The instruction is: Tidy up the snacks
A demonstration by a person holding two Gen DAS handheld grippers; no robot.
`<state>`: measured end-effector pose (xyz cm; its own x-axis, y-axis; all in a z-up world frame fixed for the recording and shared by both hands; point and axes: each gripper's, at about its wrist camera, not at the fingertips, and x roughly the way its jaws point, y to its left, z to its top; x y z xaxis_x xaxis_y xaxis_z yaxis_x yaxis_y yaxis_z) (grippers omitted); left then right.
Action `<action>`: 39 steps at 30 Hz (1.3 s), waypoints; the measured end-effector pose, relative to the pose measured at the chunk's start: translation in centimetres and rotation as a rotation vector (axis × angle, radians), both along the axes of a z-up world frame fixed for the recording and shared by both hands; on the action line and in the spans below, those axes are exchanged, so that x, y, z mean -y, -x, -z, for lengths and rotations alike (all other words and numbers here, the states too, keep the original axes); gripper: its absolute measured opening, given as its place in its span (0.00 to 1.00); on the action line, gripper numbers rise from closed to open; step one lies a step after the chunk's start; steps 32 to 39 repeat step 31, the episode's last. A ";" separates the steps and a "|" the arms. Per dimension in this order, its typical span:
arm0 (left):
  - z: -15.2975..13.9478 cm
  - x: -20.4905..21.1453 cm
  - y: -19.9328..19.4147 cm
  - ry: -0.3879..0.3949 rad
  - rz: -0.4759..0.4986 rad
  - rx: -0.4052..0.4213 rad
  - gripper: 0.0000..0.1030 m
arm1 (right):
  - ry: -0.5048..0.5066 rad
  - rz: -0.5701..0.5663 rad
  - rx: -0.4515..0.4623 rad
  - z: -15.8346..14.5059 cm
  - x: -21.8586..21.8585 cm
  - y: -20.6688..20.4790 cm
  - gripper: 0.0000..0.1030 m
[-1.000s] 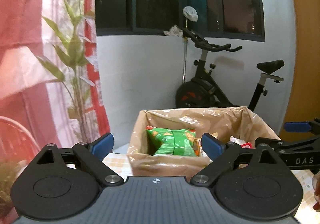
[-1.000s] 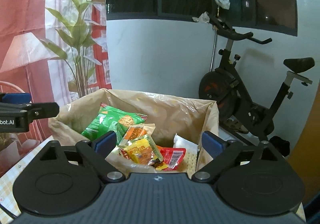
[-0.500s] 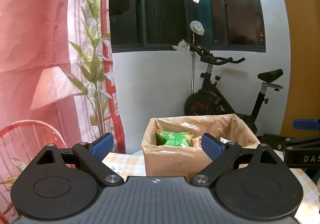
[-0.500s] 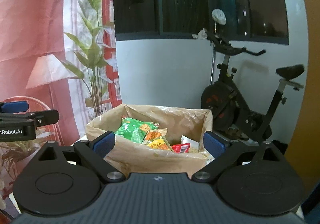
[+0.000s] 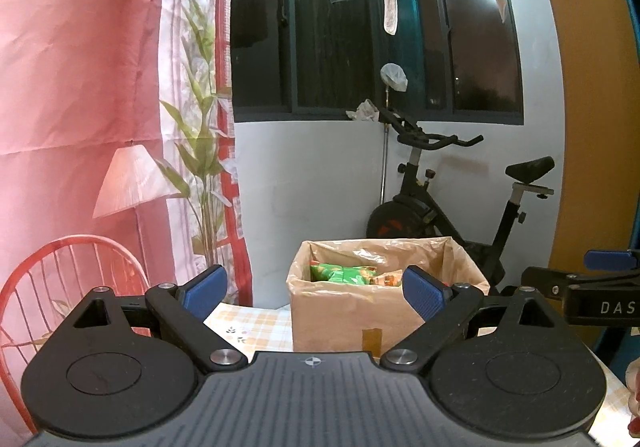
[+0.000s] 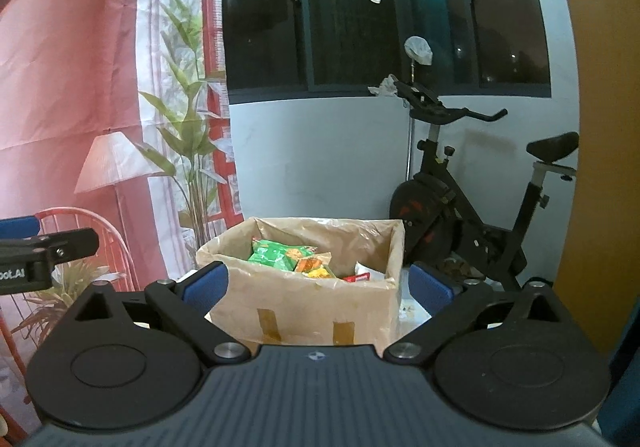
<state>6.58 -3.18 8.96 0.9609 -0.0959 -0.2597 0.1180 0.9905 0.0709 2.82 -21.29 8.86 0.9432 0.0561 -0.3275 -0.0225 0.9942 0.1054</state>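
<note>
I hold my left gripper [image 5: 314, 289] level, its blue pads spread wide with nothing between them. Straight ahead of it, a little to the right of centre, stands the cardboard box [image 5: 352, 321], lined with a crinkled brown plastic bag whose edge folds over the rim. Inside, toward the left wall, I see a green snack packet [image 5: 342, 273] with an orange one just beside it. The box stands on a table with a checked yellow cloth [image 5: 252, 327] that stretches under my left pad.

My right gripper [image 6: 318, 285] is also spread wide and holds nothing. The box [image 6: 312, 311] sits between its two pads and beyond them, not touching either. From here I look further into it: the green packet [image 6: 276, 253] leans against the back left, an orange and yellow packet [image 6: 314, 267] lies in front of it, and a red packet [image 6: 356, 278] with something white sits toward the right wall. Two strips of brown tape mark the near face of the box.

Each gripper shows at the edge of the other's view: my right one off to the right of my left, my left one off to the left of my right. Behind the box are a white wall, a black exercise bike [image 6: 472, 207] and a dark window.
</note>
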 end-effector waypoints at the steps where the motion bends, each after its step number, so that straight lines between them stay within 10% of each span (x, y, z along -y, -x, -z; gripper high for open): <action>1: 0.0 0.0 0.1 -0.003 -0.003 0.004 0.93 | 0.004 -0.002 -0.001 -0.1 -0.1 0.1 0.96; 39: 0.1 -0.5 1.0 0.026 -0.046 0.030 0.93 | 0.028 -0.011 0.015 0.1 -0.8 0.9 0.97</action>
